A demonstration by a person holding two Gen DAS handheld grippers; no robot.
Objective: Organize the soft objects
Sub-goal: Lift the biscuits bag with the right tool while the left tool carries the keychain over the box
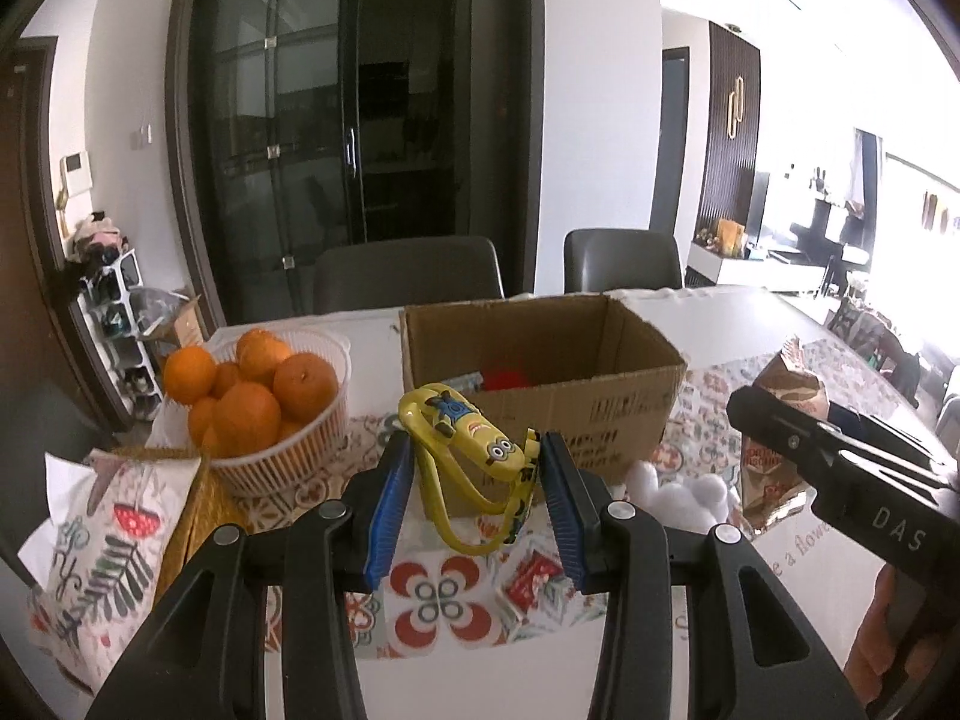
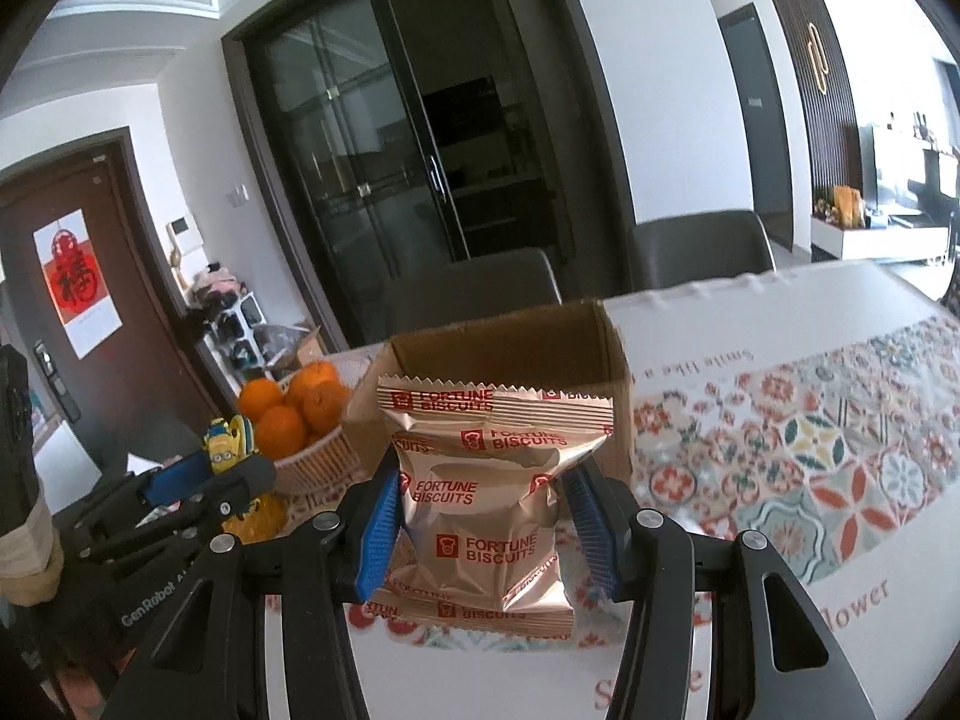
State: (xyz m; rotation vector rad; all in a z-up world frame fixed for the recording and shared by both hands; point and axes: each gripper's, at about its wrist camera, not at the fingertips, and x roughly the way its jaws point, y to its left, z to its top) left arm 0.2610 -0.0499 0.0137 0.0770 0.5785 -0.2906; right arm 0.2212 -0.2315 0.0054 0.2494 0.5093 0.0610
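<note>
My left gripper (image 1: 477, 468) is shut on a yellow Minion toy (image 1: 474, 450) with a looping strap, held above the table in front of an open cardboard box (image 1: 594, 354). Its blue pads (image 1: 393, 504) squeeze the toy from both sides. In the right wrist view, my right gripper (image 2: 480, 516) is shut on a shiny Fortune Biscuits packet (image 2: 486, 510), also lifted before the same box (image 2: 510, 348). The left gripper (image 2: 204, 480) with the Minion toy (image 2: 225, 441) shows at the left there. The right gripper (image 1: 840, 456) and the packet (image 1: 780, 432) appear at the right of the left wrist view.
A white basket of oranges (image 1: 312, 456) stands left of the box. A patterned cloth bag (image 1: 108, 540) lies at the near left, a white fluffy toy (image 1: 684, 492) right of the box. Something red lies inside the box. Two grey chairs (image 1: 408, 276) stand behind the patterned tablecloth (image 2: 810, 450).
</note>
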